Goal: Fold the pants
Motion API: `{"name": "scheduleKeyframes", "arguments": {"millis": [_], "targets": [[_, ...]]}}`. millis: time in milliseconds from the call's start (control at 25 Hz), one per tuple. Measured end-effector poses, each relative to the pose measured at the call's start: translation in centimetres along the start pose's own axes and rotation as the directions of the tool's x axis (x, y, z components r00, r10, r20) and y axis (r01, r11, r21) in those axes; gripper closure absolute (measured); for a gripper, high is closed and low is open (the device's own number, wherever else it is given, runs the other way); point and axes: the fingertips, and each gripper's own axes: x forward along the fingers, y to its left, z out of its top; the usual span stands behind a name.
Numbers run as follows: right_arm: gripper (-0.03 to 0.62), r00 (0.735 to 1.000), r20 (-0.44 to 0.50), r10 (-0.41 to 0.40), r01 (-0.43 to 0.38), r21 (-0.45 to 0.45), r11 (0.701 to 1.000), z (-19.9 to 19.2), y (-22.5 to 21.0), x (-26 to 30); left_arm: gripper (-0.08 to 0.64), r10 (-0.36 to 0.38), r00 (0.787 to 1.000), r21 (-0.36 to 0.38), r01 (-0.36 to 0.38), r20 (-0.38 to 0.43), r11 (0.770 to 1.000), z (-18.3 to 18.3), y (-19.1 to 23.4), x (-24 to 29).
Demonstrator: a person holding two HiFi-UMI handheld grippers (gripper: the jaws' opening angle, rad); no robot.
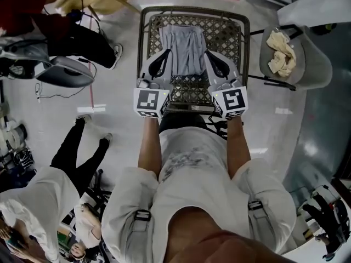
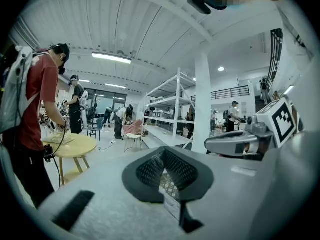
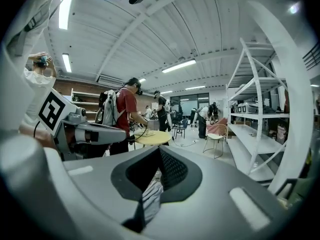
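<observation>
Head view: left gripper (image 1: 165,53) and right gripper (image 1: 208,53) hide pants (image 1: 182,47) corners.

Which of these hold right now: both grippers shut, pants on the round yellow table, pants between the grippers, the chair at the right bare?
1. Both grippers are shut. True: the left gripper and the right gripper have their jaws together, and striped cloth shows in the right one's.
2. The pants lie on the round yellow table. False: they are over the wire-mesh seat.
3. The pants are between the two grippers. True.
4. The grey chair at the right is bare. False: a cream cloth lies on it.
</observation>
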Motion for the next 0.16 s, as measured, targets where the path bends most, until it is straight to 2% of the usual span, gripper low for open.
{"name": "scheduleKeyframes", "arguments": {"millis": [160], "targets": [[0.585,1.0,0.004,0.0,0.0,-0.004,1.0,0.28,0.08,-0.46,0.557,-0.001,1.0,0.001,0.001,0.003,1.0,0.25,-0.26,-0.31]]}}
